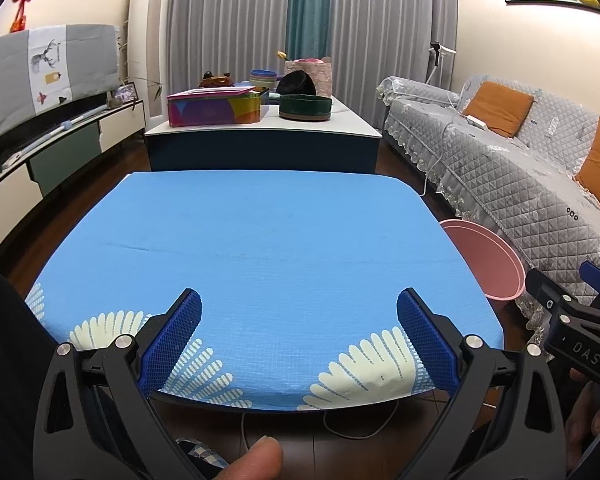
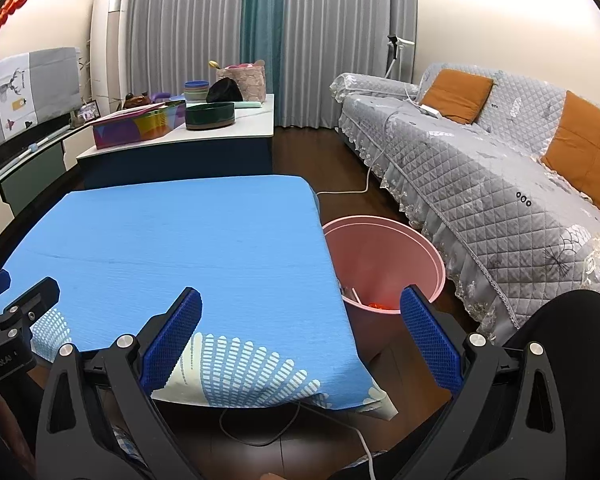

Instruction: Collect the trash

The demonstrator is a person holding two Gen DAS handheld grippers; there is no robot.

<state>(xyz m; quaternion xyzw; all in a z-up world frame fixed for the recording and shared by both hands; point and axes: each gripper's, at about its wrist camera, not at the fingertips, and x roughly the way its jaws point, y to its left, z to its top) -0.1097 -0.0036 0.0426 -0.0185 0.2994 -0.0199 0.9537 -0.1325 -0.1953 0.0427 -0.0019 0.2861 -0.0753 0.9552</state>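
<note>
A pink bin (image 2: 384,256) stands on the floor to the right of the table with the blue cloth (image 2: 180,248); it also shows in the left wrist view (image 1: 484,260). Small orange and white bits (image 2: 374,304) lie at its bottom. My left gripper (image 1: 299,320) is open and empty over the near edge of the blue cloth (image 1: 260,248). My right gripper (image 2: 300,320) is open and empty over the table's near right corner, beside the bin. No trash shows on the cloth.
A grey quilted sofa (image 2: 500,168) with orange cushions runs along the right. A coffee table (image 1: 260,128) with a colourful box, bowls and a basket stands behind. A TV cabinet (image 1: 40,152) is at the left. White cables (image 2: 364,440) lie on the floor.
</note>
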